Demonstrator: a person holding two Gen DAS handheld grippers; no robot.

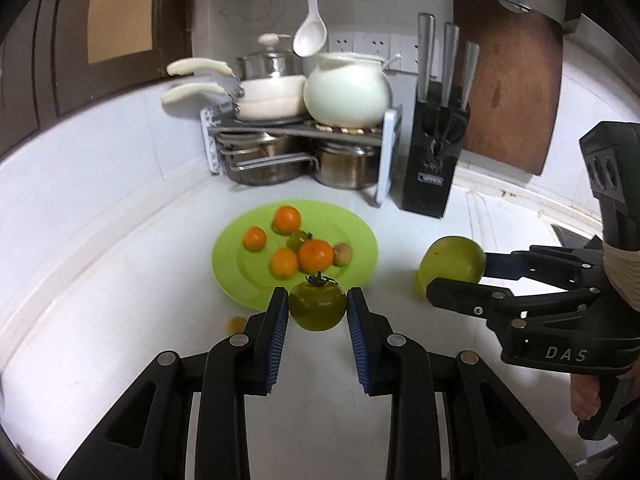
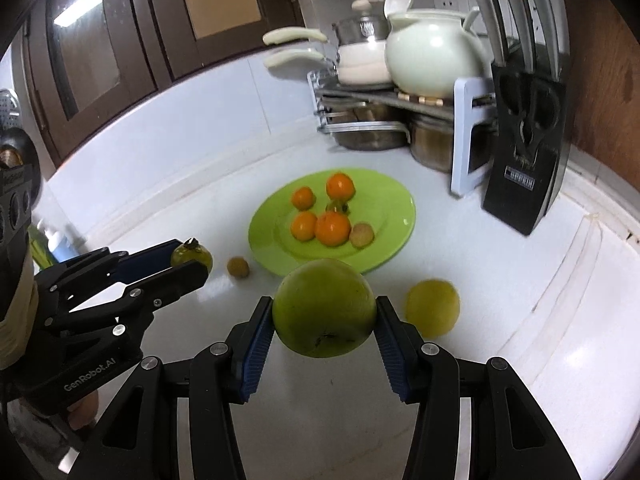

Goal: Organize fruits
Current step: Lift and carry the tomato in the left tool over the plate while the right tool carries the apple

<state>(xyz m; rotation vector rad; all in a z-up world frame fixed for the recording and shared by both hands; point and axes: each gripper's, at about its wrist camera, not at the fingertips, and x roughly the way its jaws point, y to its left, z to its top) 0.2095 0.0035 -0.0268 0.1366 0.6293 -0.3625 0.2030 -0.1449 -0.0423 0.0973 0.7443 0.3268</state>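
Fingers of the left gripper (image 1: 317,307) squeeze a small green tomato (image 1: 317,306) between their blue pads. Right gripper (image 2: 325,316) fingers hug a big green apple (image 2: 325,314). Past both sets of fingertips sits the green plate (image 2: 384,196) with oranges (image 2: 333,228).

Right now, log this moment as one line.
left tool: shut on green tomato | right tool: shut on green apple | green plate: four oranges | counter: yellow fruit
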